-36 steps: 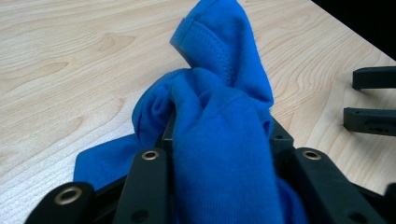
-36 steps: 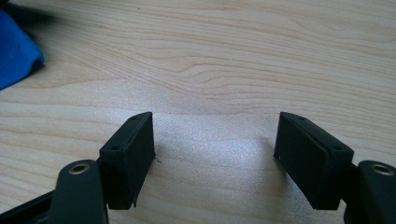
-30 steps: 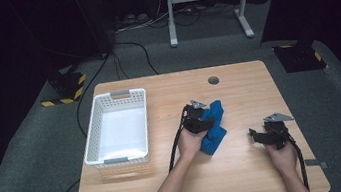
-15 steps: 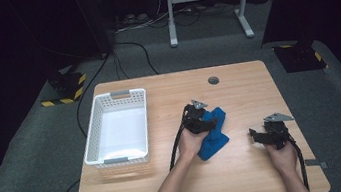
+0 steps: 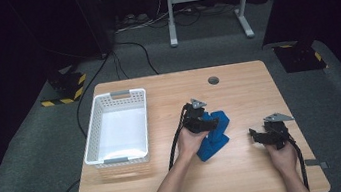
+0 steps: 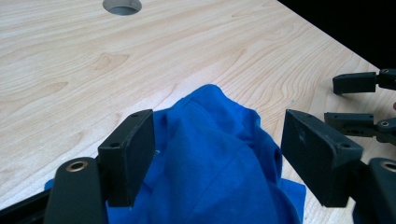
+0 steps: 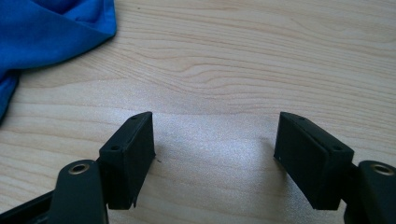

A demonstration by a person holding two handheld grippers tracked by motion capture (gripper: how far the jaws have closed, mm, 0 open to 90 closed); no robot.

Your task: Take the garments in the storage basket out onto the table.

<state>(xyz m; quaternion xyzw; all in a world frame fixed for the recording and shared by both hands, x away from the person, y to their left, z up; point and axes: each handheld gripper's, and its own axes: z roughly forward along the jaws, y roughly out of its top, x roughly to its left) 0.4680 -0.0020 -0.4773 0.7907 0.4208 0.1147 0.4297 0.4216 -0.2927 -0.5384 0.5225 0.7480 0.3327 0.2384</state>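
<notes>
the left hand-held gripper [image 6: 217, 154] had just been opening, jaws spread around the bunched blue cloth [image 6: 219, 158] lying on the surface [image 5: 238, 91]. the right hand-held gripper [image 7: 215, 149] stood open over bare wood, beside the cloth.

From my remote station, high view: the left tongs [image 5: 201, 118] sit over the blue cloth [image 5: 214, 135] and cover its upper left part. The tips there are too small for me to read. The forearms are cut by the bottom edge.

Left gripper view: the cloth [image 6: 219, 154] runs off the bottom edge, so its near end is unseen. It bulges between the jaws, which have just been opening. I cannot tell whether the left pad touches the fabric. The right tongs [image 6: 359, 105] are clipped by the right edge.

Right gripper view: the cloth [image 7: 51, 28] is cut at the top left corner.
</notes>
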